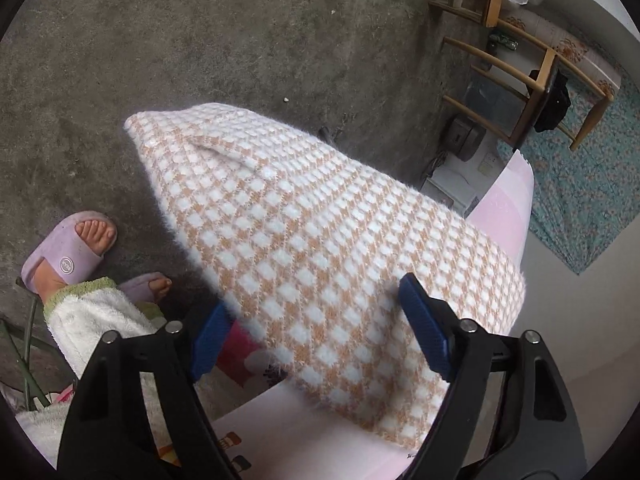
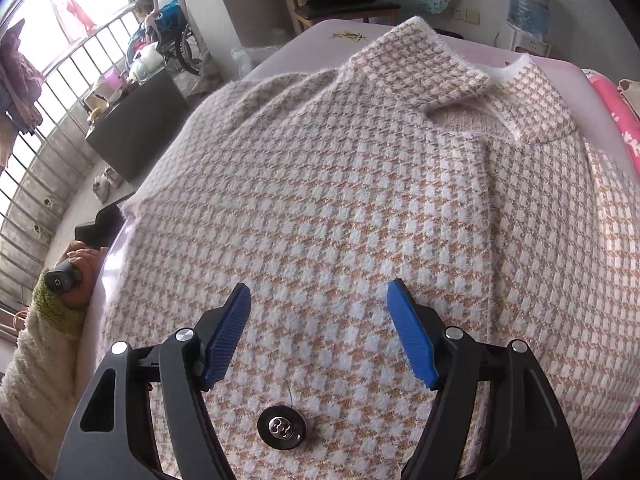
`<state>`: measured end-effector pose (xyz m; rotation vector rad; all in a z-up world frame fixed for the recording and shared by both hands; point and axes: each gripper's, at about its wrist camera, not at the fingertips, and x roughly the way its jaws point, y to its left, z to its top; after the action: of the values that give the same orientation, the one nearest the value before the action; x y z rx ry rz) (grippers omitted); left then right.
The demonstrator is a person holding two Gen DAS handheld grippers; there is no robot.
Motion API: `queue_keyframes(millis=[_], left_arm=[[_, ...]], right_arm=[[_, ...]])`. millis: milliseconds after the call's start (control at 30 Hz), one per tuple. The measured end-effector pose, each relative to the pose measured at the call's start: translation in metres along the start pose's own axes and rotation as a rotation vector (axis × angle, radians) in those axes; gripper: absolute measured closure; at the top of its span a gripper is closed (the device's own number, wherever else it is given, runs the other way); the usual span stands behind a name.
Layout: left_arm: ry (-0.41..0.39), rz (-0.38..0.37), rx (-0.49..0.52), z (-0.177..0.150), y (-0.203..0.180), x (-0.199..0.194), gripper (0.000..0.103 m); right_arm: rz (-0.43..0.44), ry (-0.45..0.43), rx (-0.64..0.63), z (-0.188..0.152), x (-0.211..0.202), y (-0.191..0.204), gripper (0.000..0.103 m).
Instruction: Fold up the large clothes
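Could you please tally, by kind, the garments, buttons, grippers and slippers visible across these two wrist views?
Fuzzy white-and-tan houndstooth knit coat: 1
Round black button with a silver centre: 1
Black two-finger grippers with blue pads, left gripper and right gripper: 2
Lilac foam slippers: 2
Total: 6

The coat [image 2: 340, 184] lies on the table [image 2: 280, 60], one sleeve [image 1: 280, 208] hanging over its edge.

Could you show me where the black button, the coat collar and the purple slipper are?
black button [image 2: 282, 429]: right wrist view, its metal centre.
coat collar [image 2: 424, 74]: right wrist view, the folded-down flap.
purple slipper [image 1: 66, 258]: left wrist view, its strap.
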<state>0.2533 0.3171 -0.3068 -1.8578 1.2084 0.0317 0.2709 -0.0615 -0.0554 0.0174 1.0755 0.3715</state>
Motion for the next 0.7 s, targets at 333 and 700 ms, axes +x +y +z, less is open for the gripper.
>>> queue_keyframes(millis=[333, 700], left_arm=[[-0.445, 0.232, 0.353, -0.034, -0.094, -0.076, 0.093], [-1.087, 0.603, 1.656, -0.357, -0.215, -0.043, 0.094]], right_arm=[[0.028, -0.074, 0.037, 0.000, -0.021, -0.022, 0.034], [0.012, -0.208, 0.059, -0.028, -0.090, -0.049, 0.034]])
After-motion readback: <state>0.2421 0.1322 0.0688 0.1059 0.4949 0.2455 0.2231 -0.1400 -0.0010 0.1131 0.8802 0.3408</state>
